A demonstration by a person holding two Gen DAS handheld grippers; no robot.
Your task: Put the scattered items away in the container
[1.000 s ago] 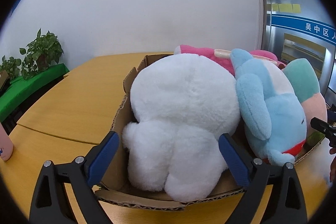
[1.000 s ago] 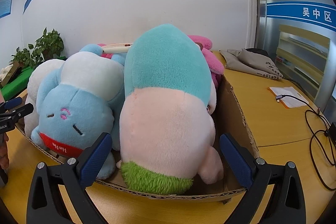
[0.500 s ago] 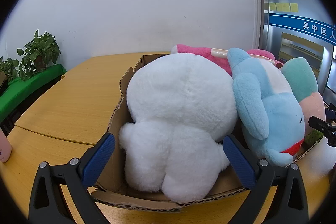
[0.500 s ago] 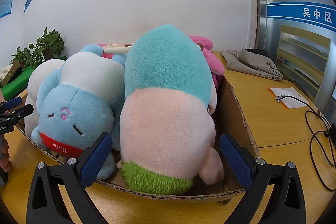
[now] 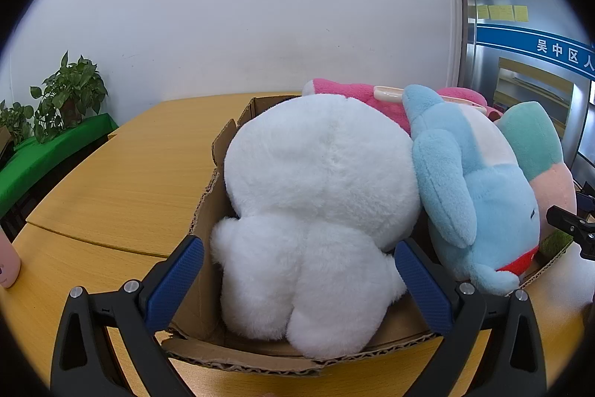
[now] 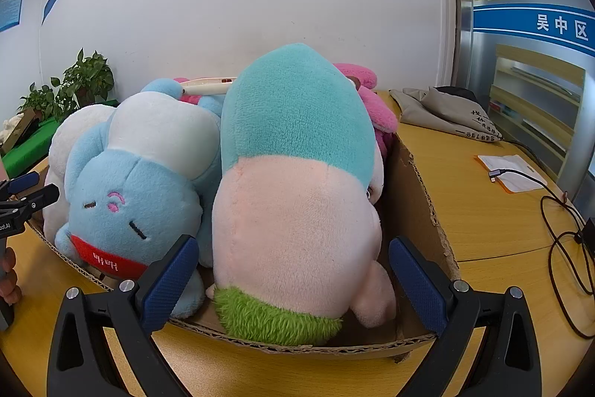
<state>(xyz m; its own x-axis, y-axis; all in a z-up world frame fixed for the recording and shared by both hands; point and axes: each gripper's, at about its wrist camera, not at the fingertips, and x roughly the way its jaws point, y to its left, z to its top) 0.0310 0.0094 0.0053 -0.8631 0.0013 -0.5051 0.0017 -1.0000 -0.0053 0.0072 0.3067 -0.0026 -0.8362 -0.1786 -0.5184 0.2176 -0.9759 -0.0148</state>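
Your left gripper [image 5: 297, 278] had its fingers spread around the white plush [image 5: 316, 211]; your right gripper [image 6: 293, 281] stood equally spread around the pink-and-teal plush [image 6: 297, 192]. Both toys sat in the cardboard box [image 6: 416, 196]; retreating straight back avoided snagging fur.

Both grippers have black skeletal frames with triangular cutouts, silver screws, and blue textured pads on their fingers [image 5: 174, 279], [image 6: 418, 283].
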